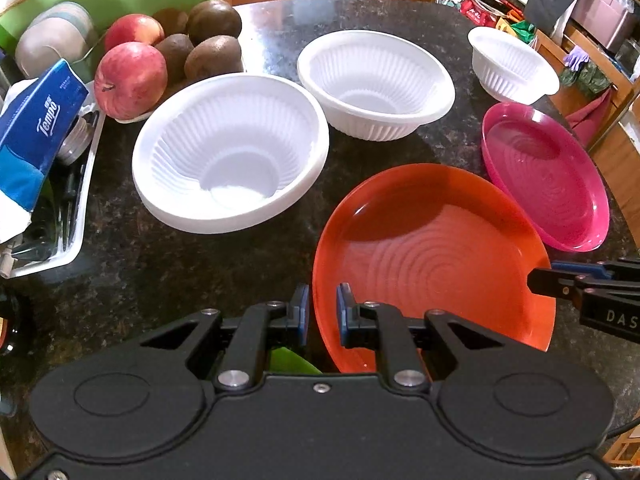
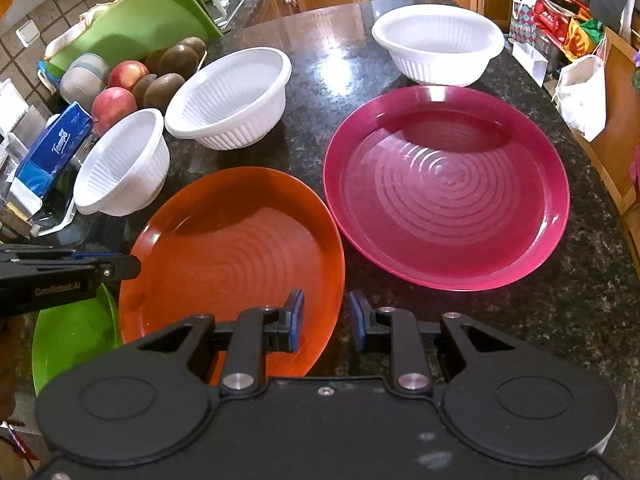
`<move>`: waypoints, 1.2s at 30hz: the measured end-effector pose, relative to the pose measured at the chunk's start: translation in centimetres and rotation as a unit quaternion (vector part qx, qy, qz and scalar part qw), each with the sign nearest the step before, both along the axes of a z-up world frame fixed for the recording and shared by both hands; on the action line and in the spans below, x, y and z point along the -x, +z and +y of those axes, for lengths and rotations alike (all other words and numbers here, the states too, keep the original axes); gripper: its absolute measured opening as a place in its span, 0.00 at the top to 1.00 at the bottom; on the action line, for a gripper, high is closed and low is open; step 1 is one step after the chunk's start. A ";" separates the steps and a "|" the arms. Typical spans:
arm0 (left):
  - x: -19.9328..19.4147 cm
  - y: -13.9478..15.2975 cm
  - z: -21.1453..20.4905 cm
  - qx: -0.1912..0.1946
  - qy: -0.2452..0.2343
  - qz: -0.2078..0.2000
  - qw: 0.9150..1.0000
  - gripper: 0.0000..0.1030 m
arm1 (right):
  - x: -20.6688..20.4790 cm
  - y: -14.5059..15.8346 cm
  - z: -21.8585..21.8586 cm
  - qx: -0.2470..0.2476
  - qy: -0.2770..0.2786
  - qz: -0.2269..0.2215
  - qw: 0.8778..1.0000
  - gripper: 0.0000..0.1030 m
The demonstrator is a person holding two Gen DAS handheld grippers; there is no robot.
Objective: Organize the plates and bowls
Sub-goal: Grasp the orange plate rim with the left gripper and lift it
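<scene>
An orange plate [image 1: 432, 256] [image 2: 232, 260] lies on a green plate [image 2: 72, 336] near the counter's front. My left gripper [image 1: 322, 312] is open, its jaws on either side of the orange plate's left rim. My right gripper [image 2: 326, 322] is open, its jaws on either side of the same plate's right rim. A magenta plate [image 1: 548, 176] [image 2: 444, 188] lies to the right. Three white ribbed bowls stand behind: a near left one [image 1: 228, 152] [image 2: 124, 160], a middle one [image 1: 376, 80] [image 2: 232, 92] and a far right one [image 1: 512, 64] [image 2: 436, 44].
The counter [image 1: 200, 280] is dark speckled stone. Apples [image 1: 130, 76] and brown fruit [image 1: 212, 56] sit at the left. A white tray [image 1: 76, 208] holds a blue Tempo tissue pack [image 1: 36, 128]. A green board [image 2: 132, 28] leans behind. Bags and shelves stand past the right edge.
</scene>
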State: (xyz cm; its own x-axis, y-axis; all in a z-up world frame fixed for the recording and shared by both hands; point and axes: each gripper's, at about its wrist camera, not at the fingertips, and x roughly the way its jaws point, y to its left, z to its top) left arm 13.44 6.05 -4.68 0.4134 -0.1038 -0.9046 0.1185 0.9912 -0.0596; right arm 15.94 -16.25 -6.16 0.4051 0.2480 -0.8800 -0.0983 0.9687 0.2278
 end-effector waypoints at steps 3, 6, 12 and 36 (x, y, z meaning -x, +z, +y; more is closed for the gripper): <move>-0.1 -0.2 -0.1 -0.003 -0.002 0.003 1.000 0.78 | -0.2 -0.2 0.1 0.001 0.003 0.004 1.000 0.76; -0.2 -0.4 -0.1 -0.006 -0.003 0.007 1.000 0.78 | -0.3 -0.4 0.2 0.005 0.005 0.010 1.000 0.79; -0.5 -1.3 -0.4 -0.005 -0.012 0.022 1.000 0.78 | -0.5 -0.8 0.3 0.009 0.005 0.017 1.000 0.84; 2.8 -0.1 -3.9 -0.011 -0.064 0.015 0.998 0.80 | 4.8 0.3 -1.9 0.046 -0.012 0.013 0.999 0.87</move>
State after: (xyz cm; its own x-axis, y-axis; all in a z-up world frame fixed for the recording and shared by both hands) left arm 10.62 2.13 -4.77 0.3716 -0.1344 -0.9186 0.2428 0.9691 -0.0436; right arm 11.14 -18.13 -5.89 0.3861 0.1554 -0.9093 -0.0705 0.9878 0.1389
